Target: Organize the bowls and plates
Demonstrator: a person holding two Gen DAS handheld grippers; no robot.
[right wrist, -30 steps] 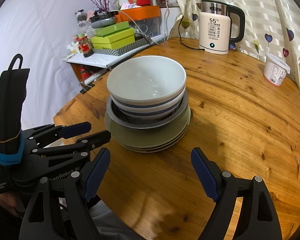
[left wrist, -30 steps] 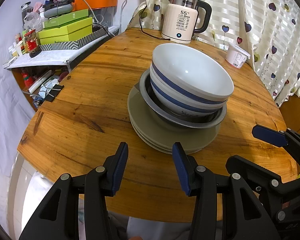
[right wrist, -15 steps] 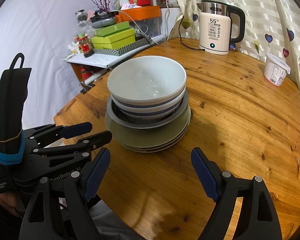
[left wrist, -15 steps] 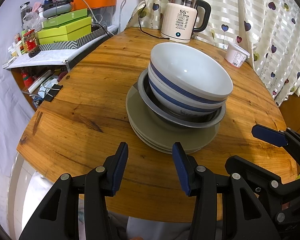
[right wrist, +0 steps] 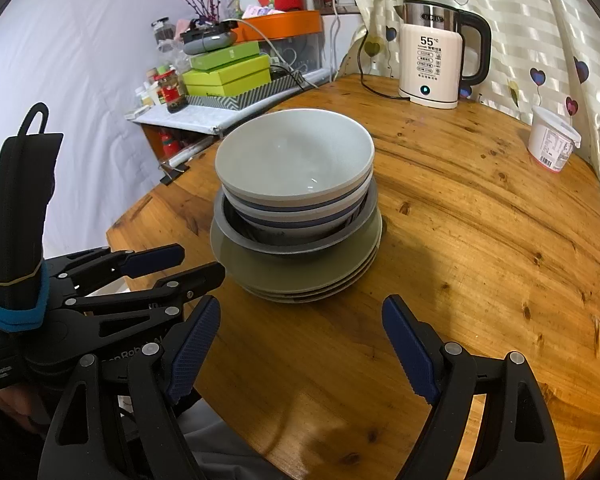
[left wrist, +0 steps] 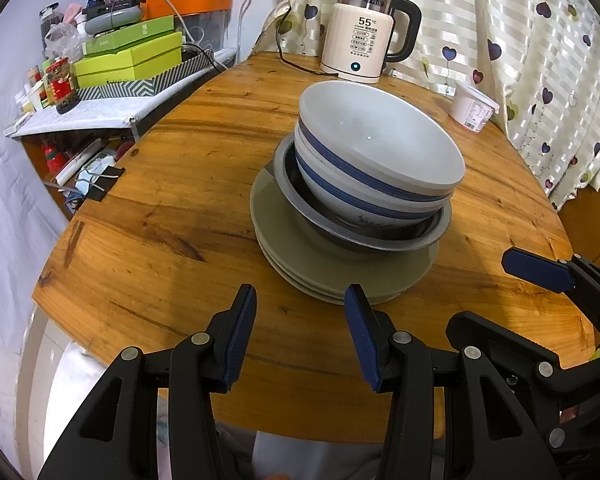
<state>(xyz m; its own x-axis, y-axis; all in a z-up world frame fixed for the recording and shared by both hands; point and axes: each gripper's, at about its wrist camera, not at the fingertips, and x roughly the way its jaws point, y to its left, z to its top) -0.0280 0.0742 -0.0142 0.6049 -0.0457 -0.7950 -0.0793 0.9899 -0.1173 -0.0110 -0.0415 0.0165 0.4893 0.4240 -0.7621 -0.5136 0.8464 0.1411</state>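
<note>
One stack stands mid-table: white bowls with blue bands (left wrist: 380, 152) (right wrist: 296, 168) nested in a grey metal bowl (left wrist: 360, 236) (right wrist: 260, 240), all on several grey-green plates (left wrist: 300, 256) (right wrist: 320, 276). My left gripper (left wrist: 300, 336) hovers open near the table's front edge, just short of the plates, with nothing between its blue pads. My right gripper (right wrist: 300, 348) is open wider, also empty, to the right of the left one (right wrist: 168, 264) and short of the stack. Its upper finger shows in the left wrist view (left wrist: 536, 268).
A round wooden table (left wrist: 160, 200) (right wrist: 480, 240) carries an electric kettle (left wrist: 364, 48) (right wrist: 436, 64) at the back and a white lidded tub (left wrist: 472, 106) (right wrist: 552, 144) near the heart-patterned curtain. A cluttered side shelf with green boxes (left wrist: 128, 60) stands at the left.
</note>
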